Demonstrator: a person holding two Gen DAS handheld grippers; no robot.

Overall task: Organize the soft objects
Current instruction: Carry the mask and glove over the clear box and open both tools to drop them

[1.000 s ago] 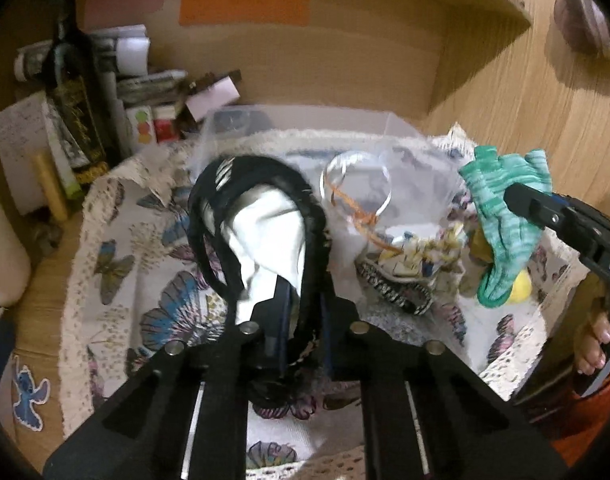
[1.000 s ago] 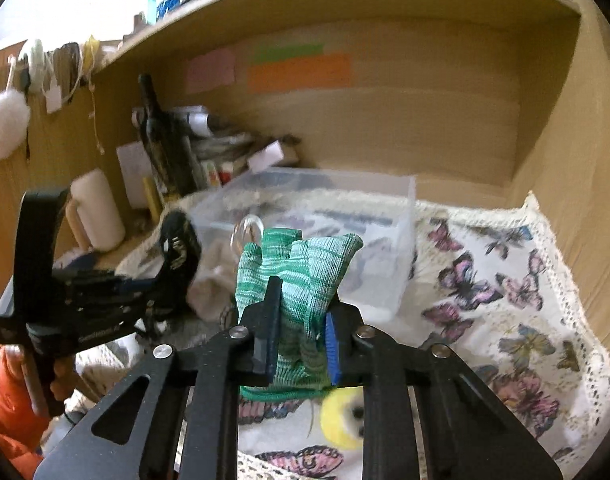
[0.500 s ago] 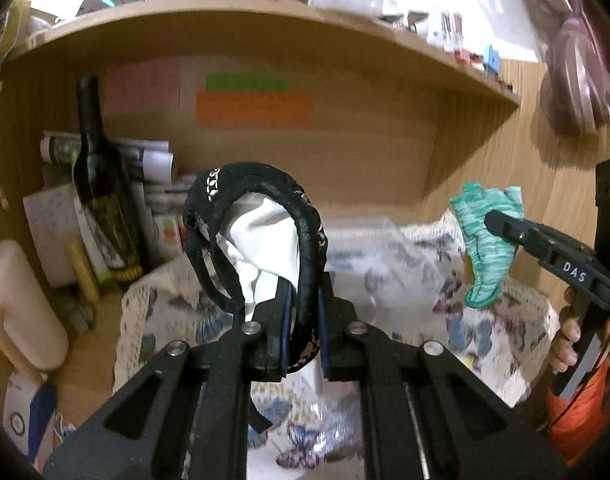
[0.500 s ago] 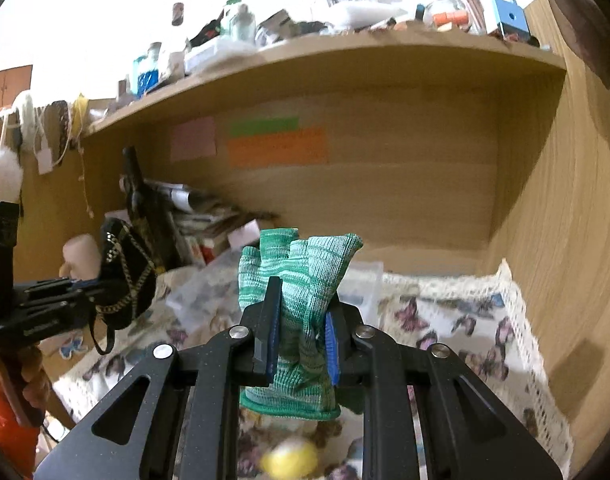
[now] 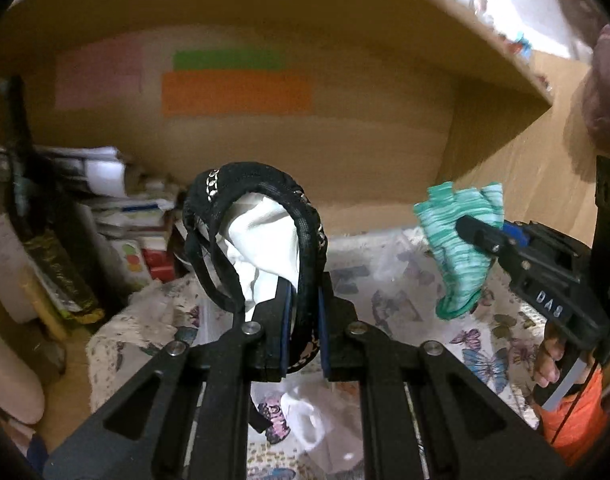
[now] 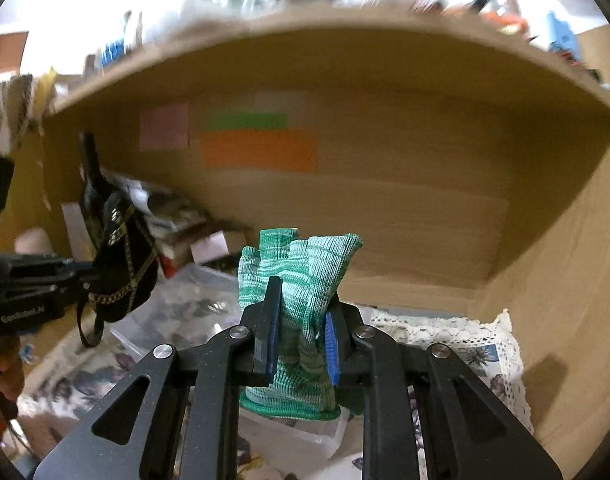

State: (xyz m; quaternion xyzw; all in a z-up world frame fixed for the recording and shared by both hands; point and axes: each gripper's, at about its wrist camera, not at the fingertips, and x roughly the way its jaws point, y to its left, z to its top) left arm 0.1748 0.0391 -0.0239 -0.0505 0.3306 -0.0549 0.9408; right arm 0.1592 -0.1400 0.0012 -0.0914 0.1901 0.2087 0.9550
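Note:
My left gripper [image 5: 303, 320] is shut on a black fabric piece with chain trim and a white lining [image 5: 261, 236], held up in the air above the table. It also shows in the right wrist view [image 6: 123, 272] at the left, clamped in the left gripper [image 6: 87, 280]. My right gripper [image 6: 301, 336] is shut on a green and white knitted glove [image 6: 299, 276], also raised. The glove shows in the left wrist view [image 5: 461, 248] at the right, held by the right gripper [image 5: 479, 234].
A butterfly-print cloth with lace edge [image 5: 485, 344] covers the table in a wooden alcove. A clear plastic box [image 6: 193, 304] lies below the grippers. A dark bottle [image 5: 29, 200], papers and small boxes [image 5: 117, 216] crowd the back left. A shelf [image 6: 345, 40] hangs overhead.
Both grippers have risen from the table with their items. The views now look at the alcove's back wall and the shelf, and the yellow ball has left view.

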